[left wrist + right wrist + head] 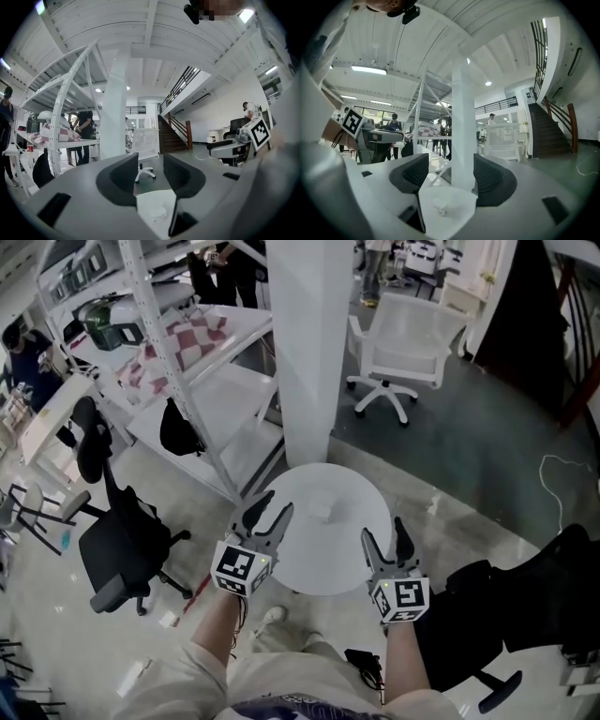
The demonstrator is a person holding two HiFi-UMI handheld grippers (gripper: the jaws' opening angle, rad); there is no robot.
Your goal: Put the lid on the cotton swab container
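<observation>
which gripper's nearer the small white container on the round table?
Left, by a little. The left gripper is just left of the container, jaws open. The right gripper sits to its lower right, slightly farther, also open.

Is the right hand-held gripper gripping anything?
No, the right hand-held gripper has its jaws apart and empty; the container rests on the table beyond.

The round counter (pixel 347 559) is white, smooth and matt. The small container (pixel 439 206) on it looks like translucent plastic. The jaws are dark, matt and ribbed. The floor (pixel 450 456) is smooth grey concrete.
</observation>
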